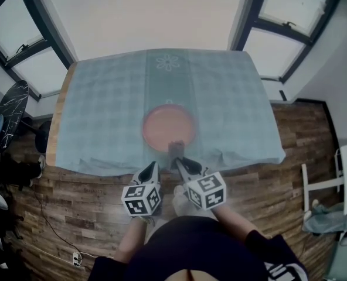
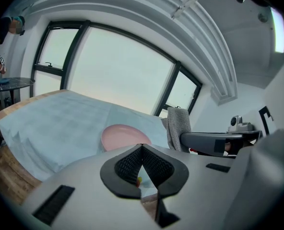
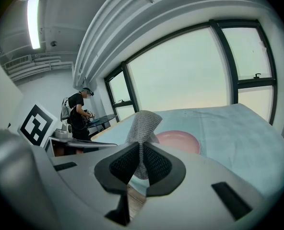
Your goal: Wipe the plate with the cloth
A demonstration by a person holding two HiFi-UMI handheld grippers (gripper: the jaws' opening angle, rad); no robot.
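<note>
Right now I am pinching the grey cloth [image 3: 143, 128] in the right gripper [image 3: 141, 145], just by the 6 o'clock rim of the plate [image 1: 168, 127].
The cloth, a knit strip, is standing out of the clamped jaws with its long axis toward 12 o'clock. Only the head view is showing the whole round pink plate, lying mid-table on the blue tablecloth [image 1: 103, 116]. The left gripper [image 1: 154, 166] is sitting closed and empty at the plate's 7 o'clock.

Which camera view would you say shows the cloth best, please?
The right gripper view: the cloth fills the middle, pinched in the right claw. The left gripper view shows it from the side; the head view shows only a small grey strip.
</note>
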